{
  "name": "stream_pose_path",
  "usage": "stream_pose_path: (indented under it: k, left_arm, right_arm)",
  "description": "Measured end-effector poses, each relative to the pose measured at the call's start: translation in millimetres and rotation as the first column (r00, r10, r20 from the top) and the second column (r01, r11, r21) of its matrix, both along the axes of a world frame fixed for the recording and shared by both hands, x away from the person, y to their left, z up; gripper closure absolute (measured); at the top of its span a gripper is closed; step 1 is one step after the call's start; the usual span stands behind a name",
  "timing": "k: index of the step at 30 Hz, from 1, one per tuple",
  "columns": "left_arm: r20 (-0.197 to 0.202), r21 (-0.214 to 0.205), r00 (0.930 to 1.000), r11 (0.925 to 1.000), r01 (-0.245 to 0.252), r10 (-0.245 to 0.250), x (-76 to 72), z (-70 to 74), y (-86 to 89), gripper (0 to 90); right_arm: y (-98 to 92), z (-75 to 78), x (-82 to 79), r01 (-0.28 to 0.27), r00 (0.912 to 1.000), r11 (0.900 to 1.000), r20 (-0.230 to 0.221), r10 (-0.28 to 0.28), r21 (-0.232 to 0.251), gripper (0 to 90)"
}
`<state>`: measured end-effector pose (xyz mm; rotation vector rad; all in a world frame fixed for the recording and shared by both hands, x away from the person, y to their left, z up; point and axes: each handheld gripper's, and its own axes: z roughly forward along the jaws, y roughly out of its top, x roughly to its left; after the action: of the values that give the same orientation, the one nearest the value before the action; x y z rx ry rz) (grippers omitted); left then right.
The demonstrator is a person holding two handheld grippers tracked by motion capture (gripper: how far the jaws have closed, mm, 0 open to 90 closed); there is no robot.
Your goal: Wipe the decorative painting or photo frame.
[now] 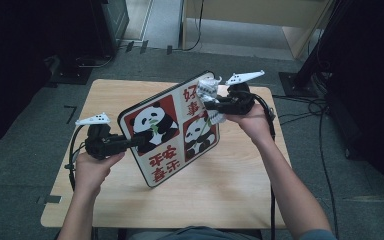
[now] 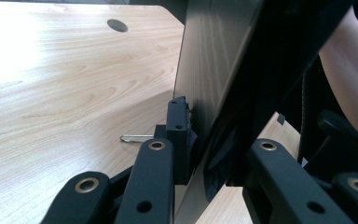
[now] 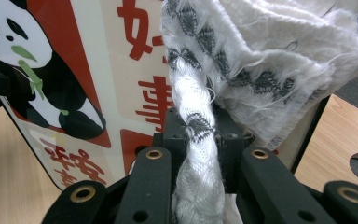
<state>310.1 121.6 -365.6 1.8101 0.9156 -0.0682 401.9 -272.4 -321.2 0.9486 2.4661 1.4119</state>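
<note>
A flat panel [image 1: 172,130] printed with pandas and red characters stands tilted on its lower corner on the wooden table [image 1: 220,185]. My left gripper [image 1: 139,141] is shut on the panel's left edge; in the left gripper view the panel's thin edge [image 2: 205,84] sits pinched between the black jaws. My right gripper [image 1: 211,102] is shut on a white cloth with a grey woven pattern [image 1: 210,92], held against the panel's upper right face. In the right gripper view the twisted cloth [image 3: 196,140] runs between the jaws, with the panda panel [image 3: 74,79] just behind it.
A round cable hole [image 2: 117,25] lies in the tabletop at the far side. Grey carpet surrounds the table, with cables [image 1: 305,107] trailing at the right and dark equipment stands at both sides. A light wooden cabinet [image 1: 260,20] stands at the back.
</note>
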Motion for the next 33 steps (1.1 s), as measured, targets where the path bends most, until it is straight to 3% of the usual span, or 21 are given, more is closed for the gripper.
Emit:
stream_pose_path:
  k: [6,24,33]
  left_arm:
    - [0.003,0.000,1.0000,1.0000,-0.003,0.003,-0.2,0.0,-0.4,78.2]
    - [0.010,0.007,0.9999,1.0000,0.006,-0.006,-1.1,0.0,0.0,78.2]
    - [0.014,0.009,0.9999,1.0000,-0.001,0.000,-2.6,0.2,-0.7,78.3]
  right_arm:
    - [-0.9,-3.2,-0.4,-0.006,1.0000,0.9996,0.001,0.006,0.027,80.1]
    - [-4.6,-26.4,-3.8,-0.003,0.9993,1.0000,-0.036,0.003,-0.008,79.9]
    - [-10.7,-38.5,-7.1,0.012,0.9977,0.9999,-0.067,-0.012,0.002,80.0]
